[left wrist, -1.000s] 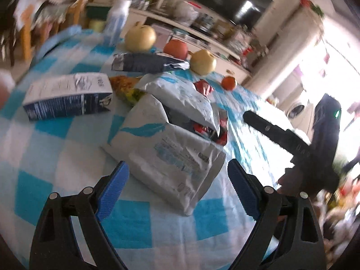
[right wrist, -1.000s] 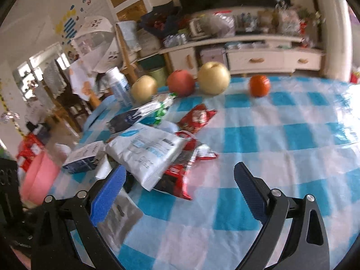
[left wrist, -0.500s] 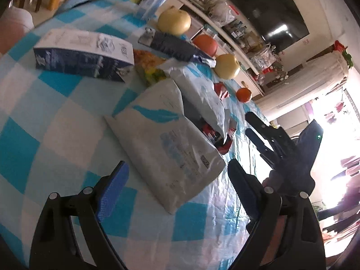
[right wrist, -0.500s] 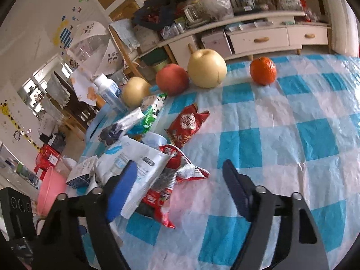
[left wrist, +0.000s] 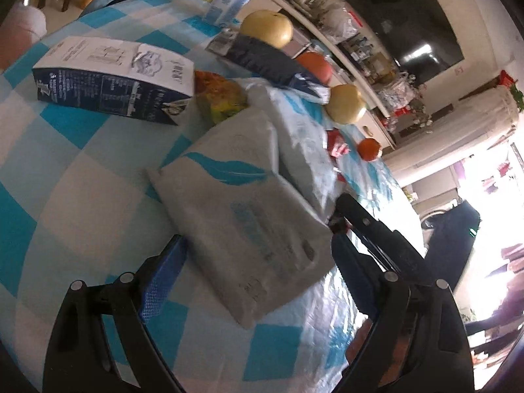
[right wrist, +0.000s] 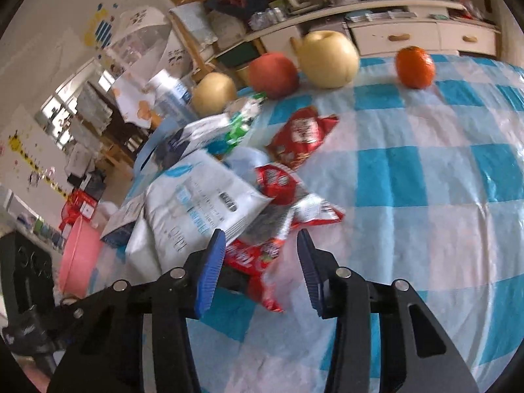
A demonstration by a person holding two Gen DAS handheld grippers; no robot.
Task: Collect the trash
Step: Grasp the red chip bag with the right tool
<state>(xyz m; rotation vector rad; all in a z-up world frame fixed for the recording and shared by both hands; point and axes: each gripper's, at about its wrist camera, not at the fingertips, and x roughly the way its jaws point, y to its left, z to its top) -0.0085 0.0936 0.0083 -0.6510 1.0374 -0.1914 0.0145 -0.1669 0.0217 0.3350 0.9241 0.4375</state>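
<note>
A: Blue and white squares cover the tablecloth (right wrist: pixel 409 177), and the trash lies in one heap on its left part. What do you see at the right gripper (right wrist: pixel 262 262)?

B: Its jaws are closing. A red snack wrapper (right wrist: pixel 258 258) lies between the blue pads (right wrist: pixel 211 275), but the pads do not press on it; there is space on both sides.

A: And the left gripper (left wrist: pixel 258 262)?

B: It stands wide open. The near end of a flat grey mailer bag (left wrist: pixel 249 229) with a blue feather mark lies between its fingers. The pads are apart from the bag.

A: In the left wrist view, what is around the bag?

B: A second pale bag (left wrist: pixel 301 144) lies partly over its far edge. Behind, there is a dark blue carton (left wrist: pixel 111 82) on its side, and just beside it a yellow-orange packet (left wrist: pixel 219 95). A dark foil wrapper (left wrist: pixel 271 65) lies further back. The right gripper's dark fingers come in from the right, near the corner of the grey bag.

A: Is fruit on the table also?

B: Yes, at the far edge, in a row: a yellow pear (right wrist: pixel 213 93), a red apple (right wrist: pixel 273 73), a bigger pale pear (right wrist: pixel 329 59) and an orange (right wrist: pixel 414 67). Another red wrapper (right wrist: pixel 303 137) lies in front of the apple. A water bottle (right wrist: pixel 172 98) stands left of the fruit. A pink basin (right wrist: pixel 78 258) is beyond the table's left edge.
</note>
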